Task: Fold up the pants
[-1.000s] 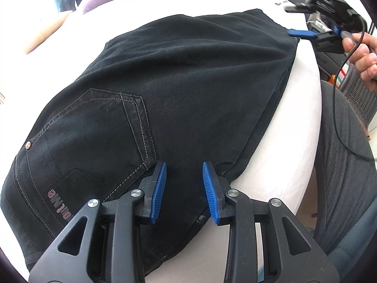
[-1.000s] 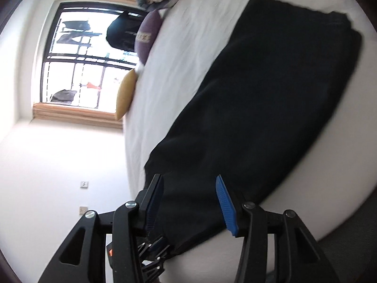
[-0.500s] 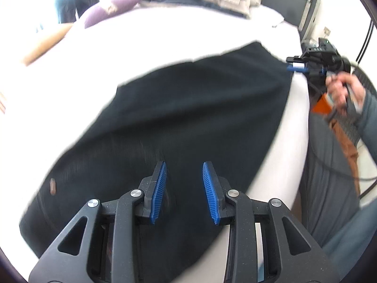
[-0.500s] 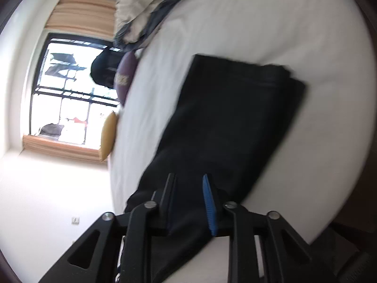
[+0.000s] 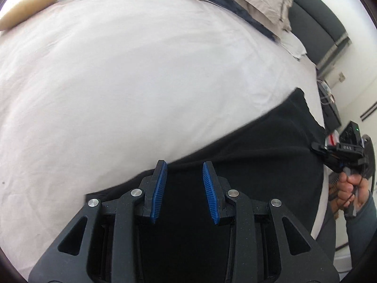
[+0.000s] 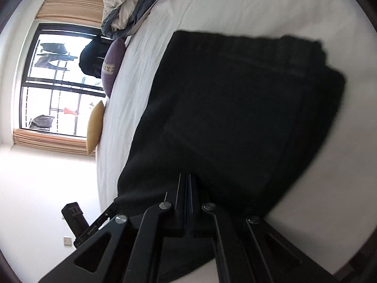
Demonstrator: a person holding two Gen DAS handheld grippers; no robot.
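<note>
Pale block lettering marks the purple cushion (image 6: 113,67) at nine o'clock from the black pants (image 6: 235,122); the letters are too blurred to read.

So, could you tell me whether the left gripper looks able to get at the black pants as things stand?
Probably yes. The left gripper hangs over the black pants with its jaws apart and nothing between them and the cloth. The right gripper, which has just closed on the pants' far edge, is well off to the side.
</note>
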